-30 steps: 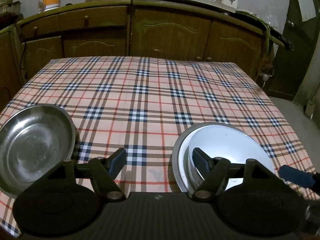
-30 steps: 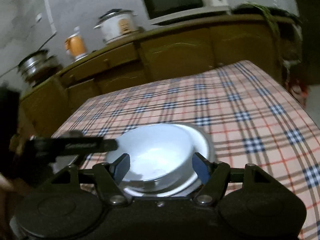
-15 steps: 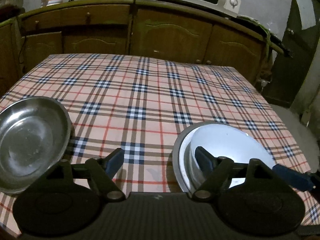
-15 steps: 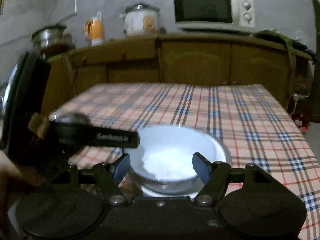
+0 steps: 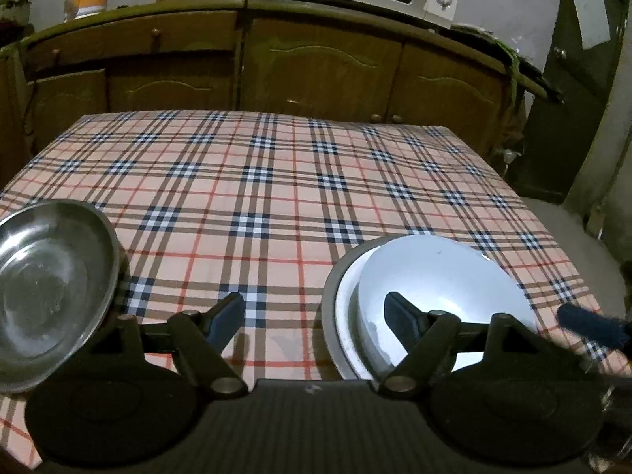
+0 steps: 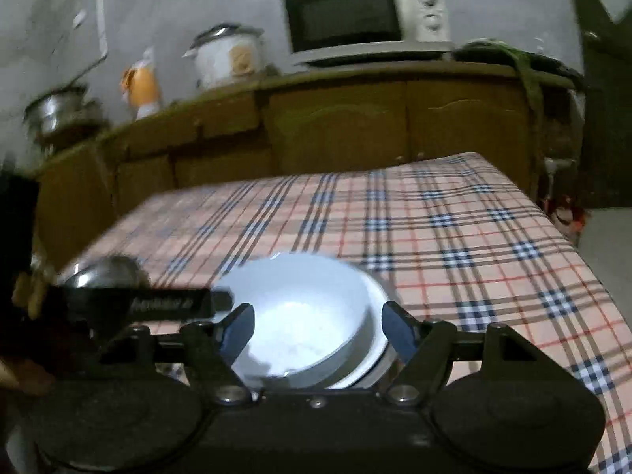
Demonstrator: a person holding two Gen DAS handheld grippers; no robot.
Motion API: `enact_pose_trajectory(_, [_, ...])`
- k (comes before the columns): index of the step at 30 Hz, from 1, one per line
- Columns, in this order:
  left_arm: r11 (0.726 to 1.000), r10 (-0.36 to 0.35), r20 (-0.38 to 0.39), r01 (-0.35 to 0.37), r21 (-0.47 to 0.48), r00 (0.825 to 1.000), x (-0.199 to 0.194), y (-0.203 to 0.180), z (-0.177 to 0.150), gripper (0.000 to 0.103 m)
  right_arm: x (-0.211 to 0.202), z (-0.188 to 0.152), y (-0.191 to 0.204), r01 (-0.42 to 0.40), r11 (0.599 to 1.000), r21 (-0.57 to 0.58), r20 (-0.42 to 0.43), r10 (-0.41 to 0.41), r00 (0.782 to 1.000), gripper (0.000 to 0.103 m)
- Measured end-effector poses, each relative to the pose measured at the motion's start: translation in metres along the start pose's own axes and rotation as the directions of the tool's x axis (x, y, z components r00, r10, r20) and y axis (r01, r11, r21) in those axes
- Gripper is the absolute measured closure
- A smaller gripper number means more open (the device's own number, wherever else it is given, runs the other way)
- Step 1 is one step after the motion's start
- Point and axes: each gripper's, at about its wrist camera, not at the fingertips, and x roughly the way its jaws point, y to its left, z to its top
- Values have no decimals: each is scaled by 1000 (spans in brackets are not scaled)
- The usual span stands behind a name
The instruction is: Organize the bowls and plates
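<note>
On the table draped in a pink, navy and red plaid cloth (image 5: 276,181), start at your far left: a shallow round stainless-steel dish (image 5: 51,288) sits at about eight o'clock in your left wrist view, close to the near left edge and well apart from the other dishes. Your left gripper (image 5: 314,318) hovers just right of it with its jaws spread wide and only bare cloth between the fingertips; nothing is held. The right-hand pad (image 5: 399,318) overlaps the rim of the next item without visibly pressing on it.

That next item, at about four o'clock in the same view, is a white round bowl (image 5: 446,276) nested in a white plate with a grey metal rim (image 5: 335,308), near the table's front edge. At the far right a dark blue fingertip of your other tool pokes into view.

From your right wrist view, your right gripper (image 6: 318,330) is also wide, its jaws having just eased a little further apart. The white bowl lies between the pads at six o'clock, but neither pad grips it. The steel dish shows blurred at nine o'clock, behind the black bar of your left tool.

Along the far wall at twelve o'clock, wooden cabinets (image 5: 324,71) carry a white microwave (image 6: 367,15), a white rice cooker (image 6: 227,57) and an orange jug (image 6: 140,85).
</note>
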Motion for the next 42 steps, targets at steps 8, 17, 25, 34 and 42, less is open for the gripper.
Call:
enact_pose_trajectory(8, [996, 45, -20, -44, 75, 999, -1, -10, 2, 8, 10, 6, -28, 126, 983, 133, -58, -119, 991, 15])
enact_pose_trajectory(17, [992, 44, -49, -38, 119, 998, 6, -16, 0, 0, 13, 4, -31, 81, 986, 144, -77, -70, 995, 12])
enact_pose_trajectory(25, [992, 33, -84, -22, 126, 996, 18, -14, -1, 0, 34, 0, -38, 50, 973, 225, -159, -14, 987, 13])
enact_pose_trajectory(34, [992, 35, -123, -19, 128, 992, 38, -11, 0, 3, 57, -6, -46, 63, 962, 267, -219, -3, 976, 13])
enact_pose_trajectory(42, [992, -74, -136, 87, 96, 988, 55, -9, 1, 2, 71, -9, -50, 41, 952, 303, -236, 33, 971, 14])
